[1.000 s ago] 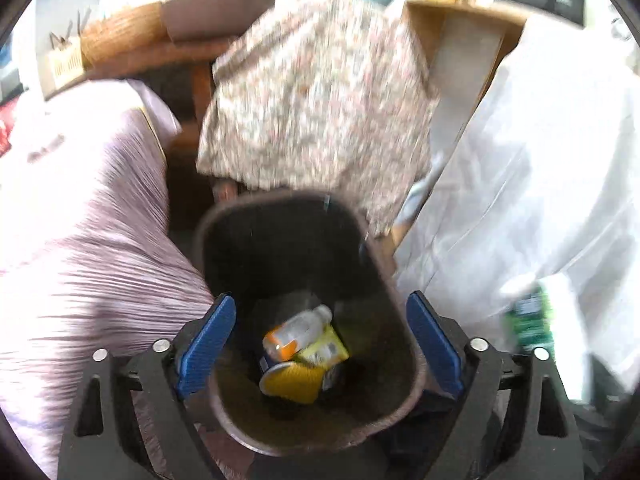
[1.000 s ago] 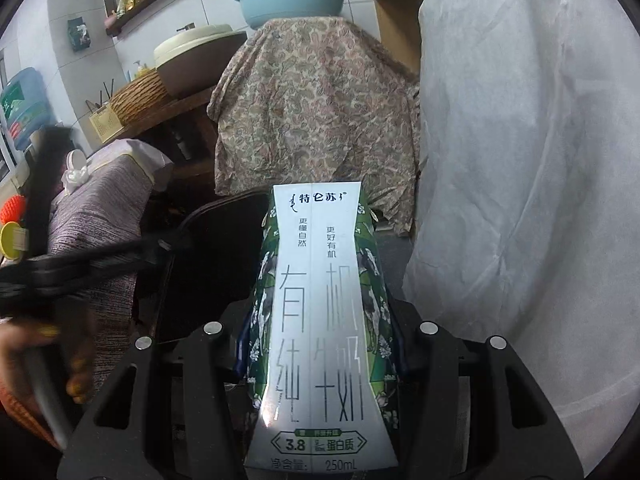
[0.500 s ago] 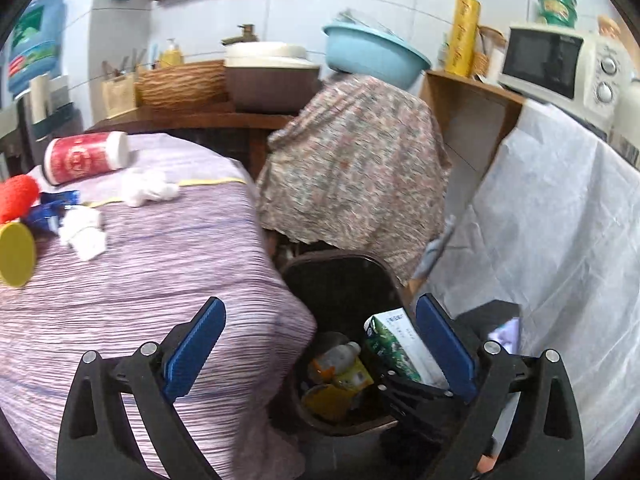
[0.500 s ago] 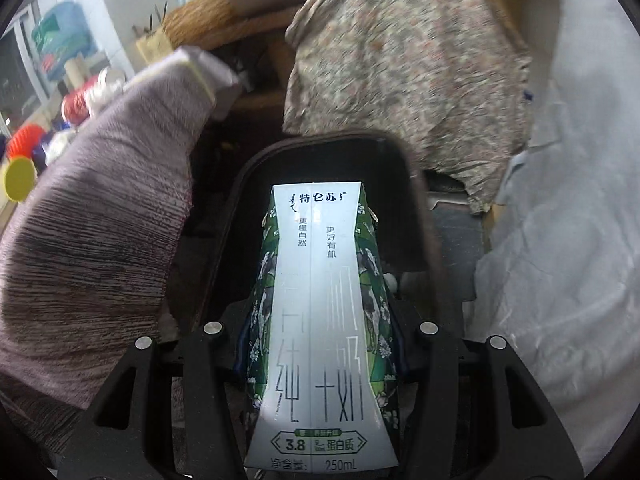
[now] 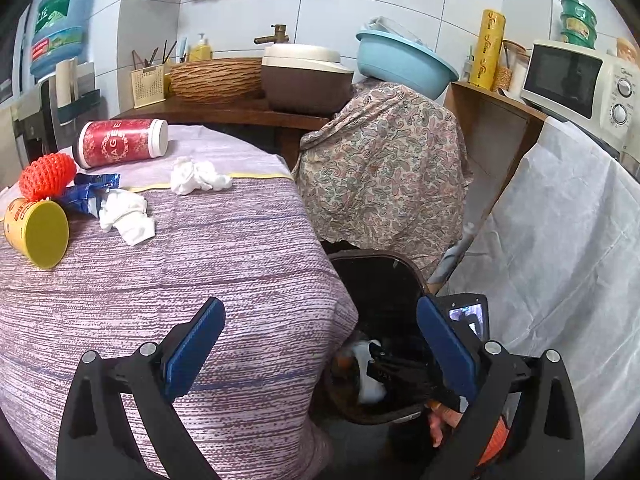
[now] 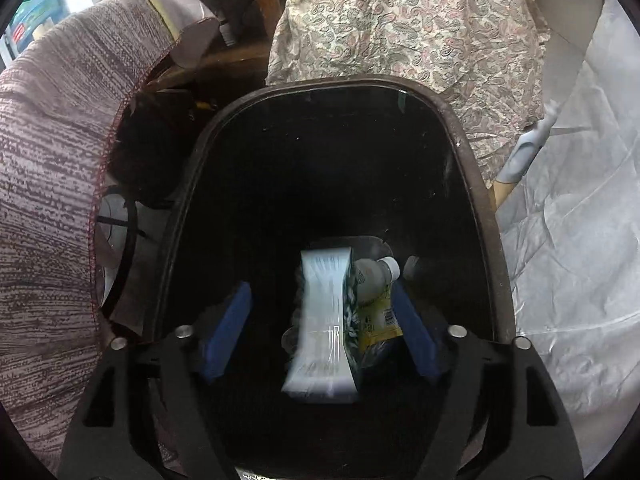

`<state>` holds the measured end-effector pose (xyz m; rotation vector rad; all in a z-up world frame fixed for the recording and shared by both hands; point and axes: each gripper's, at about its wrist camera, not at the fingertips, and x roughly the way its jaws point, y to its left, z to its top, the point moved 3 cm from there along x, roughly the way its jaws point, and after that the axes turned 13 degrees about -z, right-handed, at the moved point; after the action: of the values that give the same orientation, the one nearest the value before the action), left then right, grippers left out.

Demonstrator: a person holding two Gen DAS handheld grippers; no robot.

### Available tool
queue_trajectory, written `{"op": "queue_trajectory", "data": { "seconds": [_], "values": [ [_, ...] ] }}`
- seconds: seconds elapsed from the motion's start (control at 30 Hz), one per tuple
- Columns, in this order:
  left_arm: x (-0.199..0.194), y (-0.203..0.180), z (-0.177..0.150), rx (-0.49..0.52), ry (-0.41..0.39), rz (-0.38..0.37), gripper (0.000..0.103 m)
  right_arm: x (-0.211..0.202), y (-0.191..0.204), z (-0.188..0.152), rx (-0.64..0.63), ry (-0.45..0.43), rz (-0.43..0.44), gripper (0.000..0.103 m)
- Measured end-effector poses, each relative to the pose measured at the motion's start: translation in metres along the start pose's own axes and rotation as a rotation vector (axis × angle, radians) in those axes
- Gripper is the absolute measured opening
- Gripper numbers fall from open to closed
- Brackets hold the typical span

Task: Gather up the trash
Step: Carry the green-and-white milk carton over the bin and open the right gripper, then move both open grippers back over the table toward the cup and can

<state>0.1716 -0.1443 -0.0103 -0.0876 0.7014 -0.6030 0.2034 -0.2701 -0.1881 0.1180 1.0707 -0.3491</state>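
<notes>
The right gripper (image 6: 320, 332) is over the trash bin (image 6: 476, 184), and its jaws are opening. The milk carton (image 6: 324, 328) is between them but touches neither one. It looks blurry, so it is likely dropping into the bin, next to a small bottle (image 6: 374, 280) there.

The left gripper (image 5: 316, 350) has its jaws spread wide, holding nothing. It is beside the bin, above the surface (image 5: 224, 248).

Far from the bin lie two white tissues (image 5: 126, 216), a yellow cup (image 5: 38, 232) and a red can (image 5: 122, 142). Tissues are soft and light, so pinch the middle. The cup looks thin, so squeeze gently. There is lots of room between them.
</notes>
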Motion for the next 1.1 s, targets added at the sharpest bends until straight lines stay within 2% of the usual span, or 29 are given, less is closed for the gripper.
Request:
{"op": "queue_trajectory", "data": {
  "seconds": [0.3,0.53,0.67,0.87,0.97,1.1],
  "values": [
    [-0.008,0.013,-0.007,-0.035,0.011,-0.011,0.095,-0.037,0.001,-0.006,0.004,-0.059,0.012,0.073],
    [-0.037,0.039,-0.006,-0.053,-0.009,0.016,0.096,-0.098,0.015,0.002,-0.035,-0.170,0.034,0.073],
    [-0.064,0.070,-0.008,-0.073,-0.031,0.075,0.097,-0.139,0.032,0.015,-0.072,-0.241,0.067,0.073],
    [-0.104,0.125,-0.015,-0.140,-0.047,0.170,0.098,-0.196,0.090,0.039,-0.192,-0.345,0.193,0.077],
    [-0.120,0.155,-0.018,-0.173,-0.051,0.232,0.098,-0.215,0.139,0.045,-0.293,-0.380,0.256,0.077],
    [-0.140,0.193,-0.023,-0.234,-0.053,0.297,0.098,-0.229,0.191,0.046,-0.400,-0.396,0.297,0.078]
  ]
}}
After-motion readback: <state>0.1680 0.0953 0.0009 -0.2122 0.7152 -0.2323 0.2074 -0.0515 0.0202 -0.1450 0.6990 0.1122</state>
